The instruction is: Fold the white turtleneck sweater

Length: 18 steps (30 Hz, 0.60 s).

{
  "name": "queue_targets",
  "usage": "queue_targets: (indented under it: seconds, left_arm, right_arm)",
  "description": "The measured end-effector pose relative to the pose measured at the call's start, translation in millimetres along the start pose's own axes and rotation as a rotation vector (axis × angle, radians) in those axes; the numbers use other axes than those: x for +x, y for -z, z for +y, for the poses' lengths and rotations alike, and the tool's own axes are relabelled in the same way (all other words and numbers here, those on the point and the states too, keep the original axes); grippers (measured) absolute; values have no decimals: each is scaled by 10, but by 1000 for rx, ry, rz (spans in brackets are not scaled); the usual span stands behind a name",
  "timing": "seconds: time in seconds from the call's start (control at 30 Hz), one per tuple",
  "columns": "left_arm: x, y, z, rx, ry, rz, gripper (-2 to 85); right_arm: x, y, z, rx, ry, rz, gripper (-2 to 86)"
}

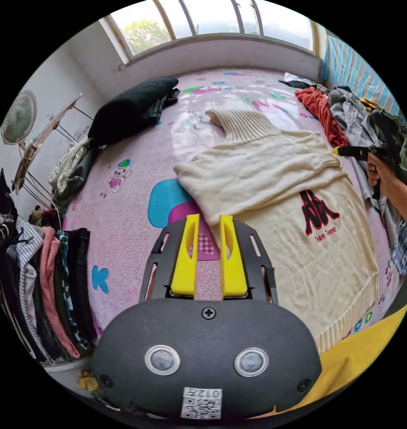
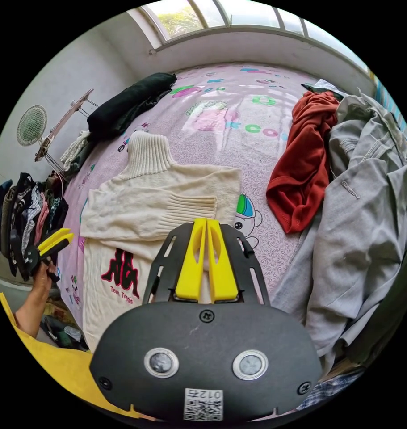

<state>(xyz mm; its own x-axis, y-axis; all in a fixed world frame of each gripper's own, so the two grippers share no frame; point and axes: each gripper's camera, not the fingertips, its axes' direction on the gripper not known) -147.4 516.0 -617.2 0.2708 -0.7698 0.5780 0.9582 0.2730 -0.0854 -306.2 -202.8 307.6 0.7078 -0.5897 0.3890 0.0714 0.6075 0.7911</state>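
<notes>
The white turtleneck sweater [image 1: 274,196] lies flat on the pink bed sheet [image 1: 123,214], collar toward the window, with both sleeves folded across the chest and a red-and-black logo showing. My left gripper [image 1: 208,221] hovers open at the folded sleeve's near-left edge, nothing between its jaws. It also appears in the right gripper view, the left gripper [image 2: 55,239] held in a hand off the sweater's [image 2: 158,201] hem side. My right gripper [image 2: 206,223] is shut just short of the ribbed cuff [image 2: 190,208], holding nothing. The left gripper view has the right gripper [image 1: 346,151] beside that cuff.
A heap of clothes, with a red garment [image 2: 306,165] and a grey one [image 2: 368,214], lies along the bed's right side. A black garment [image 1: 132,105] rests at the far left. Folded clothes [image 1: 47,290], a drying rack [image 1: 47,134] and a fan [image 1: 19,117] stand left of the bed.
</notes>
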Motion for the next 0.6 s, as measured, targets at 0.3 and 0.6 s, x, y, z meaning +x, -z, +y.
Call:
queue_targets:
  seconds: [0.3, 0.6]
  left_arm:
    - [38, -307, -160, -78, 101, 56, 43]
    - [-322, -359, -24, -55, 211, 207, 13]
  right_arm:
    - [-151, -28, -24, -26, -3, 33, 26]
    - [-212, -27, -194, -78, 84, 50, 8]
